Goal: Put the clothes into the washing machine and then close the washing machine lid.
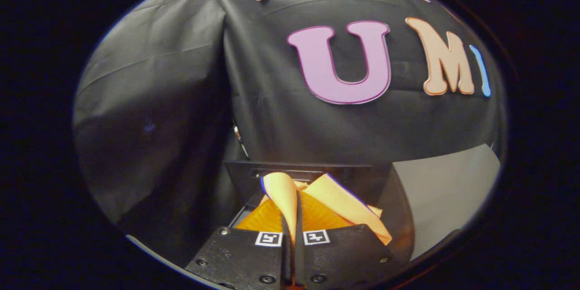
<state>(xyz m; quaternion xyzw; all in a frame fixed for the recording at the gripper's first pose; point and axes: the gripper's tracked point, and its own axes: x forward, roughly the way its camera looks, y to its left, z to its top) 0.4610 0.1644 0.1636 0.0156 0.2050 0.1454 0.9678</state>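
Note:
My gripper [292, 231] is shut on an orange garment [335, 201], with a fold of the cloth pinched between the two fingers. The rest of the orange cloth bunches up just ahead of the fingers and drapes over to the right of them. The garment has a thin dark-blue edge trim. Just beyond it stands a dark, box-like panel [272, 172] with a slot along its top, part of the washing machine as far as I can tell. Whether the machine's opening lies under the cloth I cannot tell.
The booth's black cloth wall [281, 113] rises close behind the dark panel. A pale grey surface [444, 190] lies to the right of the garment. A thin cable [240, 142] hangs down the wall near the panel's left corner.

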